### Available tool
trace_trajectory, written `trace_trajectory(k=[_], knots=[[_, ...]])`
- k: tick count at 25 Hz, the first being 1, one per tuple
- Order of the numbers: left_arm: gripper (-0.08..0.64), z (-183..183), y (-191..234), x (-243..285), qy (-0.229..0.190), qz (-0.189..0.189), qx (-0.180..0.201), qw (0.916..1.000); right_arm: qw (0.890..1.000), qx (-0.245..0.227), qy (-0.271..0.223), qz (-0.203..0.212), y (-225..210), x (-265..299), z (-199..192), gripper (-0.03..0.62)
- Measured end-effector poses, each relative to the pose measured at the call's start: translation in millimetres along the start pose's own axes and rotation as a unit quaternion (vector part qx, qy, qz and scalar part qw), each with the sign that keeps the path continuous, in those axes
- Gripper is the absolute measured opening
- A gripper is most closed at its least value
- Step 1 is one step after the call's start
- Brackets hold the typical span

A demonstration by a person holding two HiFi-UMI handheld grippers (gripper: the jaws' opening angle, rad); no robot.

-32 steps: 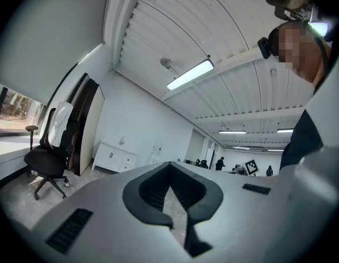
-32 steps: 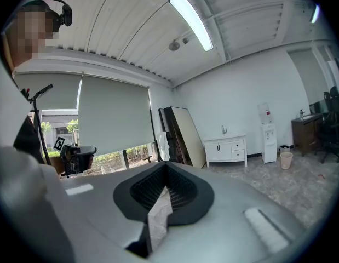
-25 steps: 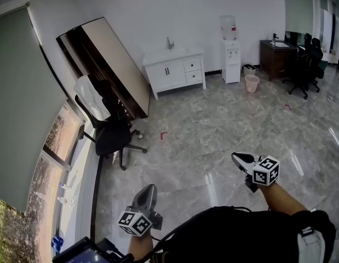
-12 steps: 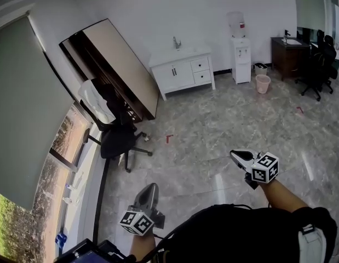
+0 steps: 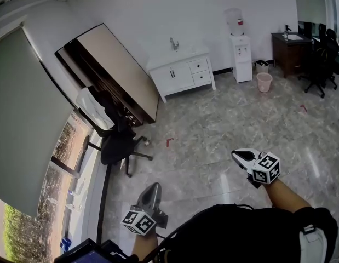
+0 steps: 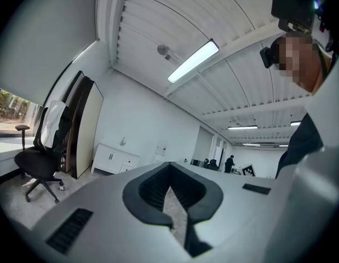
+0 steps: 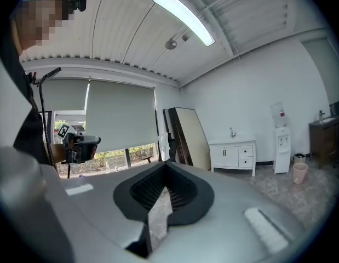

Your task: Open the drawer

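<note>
A white sink cabinet (image 5: 183,70) stands against the far wall; two small drawers (image 5: 200,70) sit one above the other at its right end, both closed. It also shows small in the left gripper view (image 6: 115,159) and in the right gripper view (image 7: 232,153). My left gripper (image 5: 151,189) is held low at the left, my right gripper (image 5: 239,155) further forward at the right. Both point roughly level across the floor, far short of the cabinet. Each has its jaws together with nothing between them, left gripper (image 6: 169,171), right gripper (image 7: 165,166).
A black office chair (image 5: 117,147) with a white garment stands left, by a large dark panel (image 5: 111,64) leaning on the wall. A water dispenser (image 5: 240,53), pink bin (image 5: 264,82) and dark desk (image 5: 289,48) lie right of the cabinet. Grey marble floor stretches ahead.
The person has walked forward, so the cabinet and chair have shifted a little in the head view. Both grippers keep their pose and stay shut.
</note>
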State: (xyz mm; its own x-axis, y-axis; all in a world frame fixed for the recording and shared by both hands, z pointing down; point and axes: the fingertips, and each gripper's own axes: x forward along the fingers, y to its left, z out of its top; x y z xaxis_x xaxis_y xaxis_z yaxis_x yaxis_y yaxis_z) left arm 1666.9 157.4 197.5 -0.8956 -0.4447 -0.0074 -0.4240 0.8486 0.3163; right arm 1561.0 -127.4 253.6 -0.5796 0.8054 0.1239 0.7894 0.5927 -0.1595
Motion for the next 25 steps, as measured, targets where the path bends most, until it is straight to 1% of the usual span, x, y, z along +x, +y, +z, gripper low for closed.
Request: trace_trajectory(k=[6,10,14,19,22,25], knots=[[-0.009,-0.1,17.4,31.7,-0.002,-0.029,-0.007,0.9996,1.000,0.004,0.003,-0.023,-19.2,10.2,-4.6,-0.002],[-0.009,6.0,45.6,44.8,-0.002,-0.056,-0.011,0.9984,0.999,-0.006,0.009,-0.046,-18.0,30.9,-0.4,-0.002],[-0.009,27.0,91.8,48.0,0.003,-0.075,-0.007,0.9972,0.997,-0.003,0.001,-0.071,-6.9,70.3,12.8,-0.002],[-0.009,60.1,161.2,43.9,0.002,-0.097,0.003,0.9953,0.996,0.000,-0.011,-0.090,16.3,132.8,31.6,-0.002],[-0.009,72.3,199.7,39.9,0.007,-0.102,0.004,0.9948,0.995,0.001,-0.014,-0.098,28.0,168.9,36.7,-0.002],[-0.009,82.6,229.5,40.2,0.017,-0.100,0.013,0.9948,0.995,0.004,-0.013,-0.101,33.9,198.2,39.3,-0.002]])
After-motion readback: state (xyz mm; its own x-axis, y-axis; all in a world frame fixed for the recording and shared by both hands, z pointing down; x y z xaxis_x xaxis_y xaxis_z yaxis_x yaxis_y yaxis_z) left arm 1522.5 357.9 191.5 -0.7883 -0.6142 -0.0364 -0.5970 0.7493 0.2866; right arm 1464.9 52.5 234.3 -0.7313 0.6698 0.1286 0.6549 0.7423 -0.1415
